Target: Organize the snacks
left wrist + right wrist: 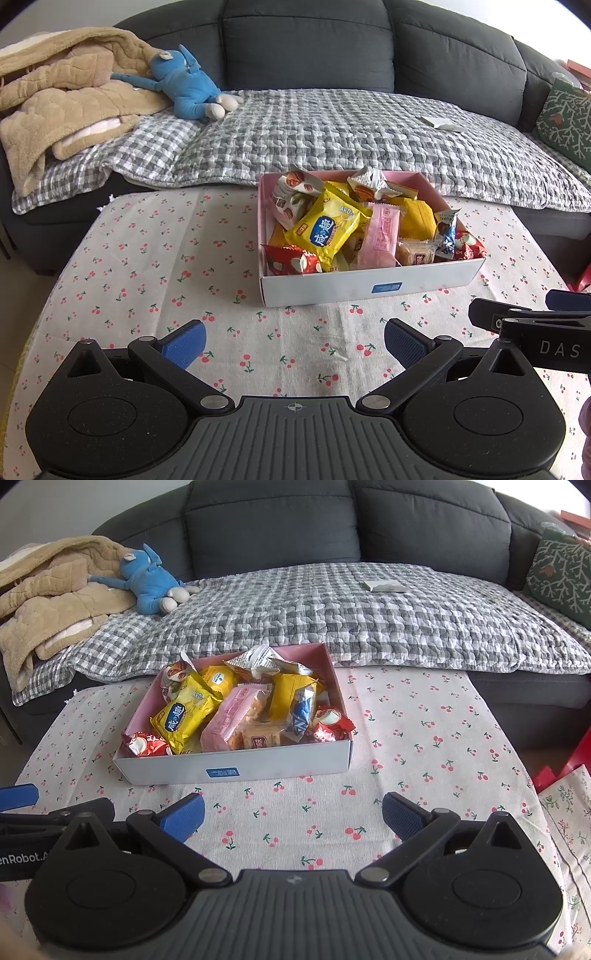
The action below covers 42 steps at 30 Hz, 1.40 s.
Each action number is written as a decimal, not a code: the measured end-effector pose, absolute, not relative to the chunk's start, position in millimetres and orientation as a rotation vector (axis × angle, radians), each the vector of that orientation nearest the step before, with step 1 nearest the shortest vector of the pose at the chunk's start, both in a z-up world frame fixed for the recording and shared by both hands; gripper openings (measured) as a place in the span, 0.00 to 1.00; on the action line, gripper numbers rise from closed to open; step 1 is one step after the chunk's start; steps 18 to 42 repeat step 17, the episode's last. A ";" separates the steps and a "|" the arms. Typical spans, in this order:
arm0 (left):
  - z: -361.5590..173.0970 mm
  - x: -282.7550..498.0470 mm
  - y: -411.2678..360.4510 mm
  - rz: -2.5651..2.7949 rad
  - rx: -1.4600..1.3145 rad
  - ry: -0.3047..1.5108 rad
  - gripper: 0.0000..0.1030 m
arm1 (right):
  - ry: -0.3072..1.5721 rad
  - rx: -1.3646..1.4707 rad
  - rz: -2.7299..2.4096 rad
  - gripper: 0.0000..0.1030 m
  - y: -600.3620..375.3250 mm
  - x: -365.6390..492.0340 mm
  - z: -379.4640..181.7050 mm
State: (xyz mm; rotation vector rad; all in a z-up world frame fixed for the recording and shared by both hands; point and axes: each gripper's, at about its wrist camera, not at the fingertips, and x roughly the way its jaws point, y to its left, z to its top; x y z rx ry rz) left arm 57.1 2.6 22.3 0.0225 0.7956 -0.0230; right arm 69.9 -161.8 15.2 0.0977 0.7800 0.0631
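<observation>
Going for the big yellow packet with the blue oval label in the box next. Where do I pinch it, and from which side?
Probably best to come down from above with the open right gripper and pinch the crimped upper end of the yellow packet, near the box's far-left corner. It lies on top of the pile, tilted, with that end raised and clear; its lower end is wedged beside the red packet.
</observation>
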 end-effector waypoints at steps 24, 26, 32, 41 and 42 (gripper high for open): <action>20.7 55.0 1.2 -0.027 0.030 0.793 1.00 | 0.783 0.088 0.058 1.00 -162.7 70.1 12.2; 20.7 55.0 1.2 -0.027 0.030 0.793 1.00 | 0.783 0.088 0.058 1.00 -162.7 70.1 12.2; 20.7 55.0 1.2 -0.027 0.030 0.793 1.00 | 0.783 0.088 0.058 1.00 -162.7 70.1 12.2; 20.7 55.0 1.2 -0.027 0.030 0.793 1.00 | 0.783 0.088 0.058 1.00 -162.7 70.1 12.2; 20.7 55.0 1.2 -0.027 0.030 0.793 1.00 | 0.783 0.088 0.058 1.00 -162.7 70.1 12.2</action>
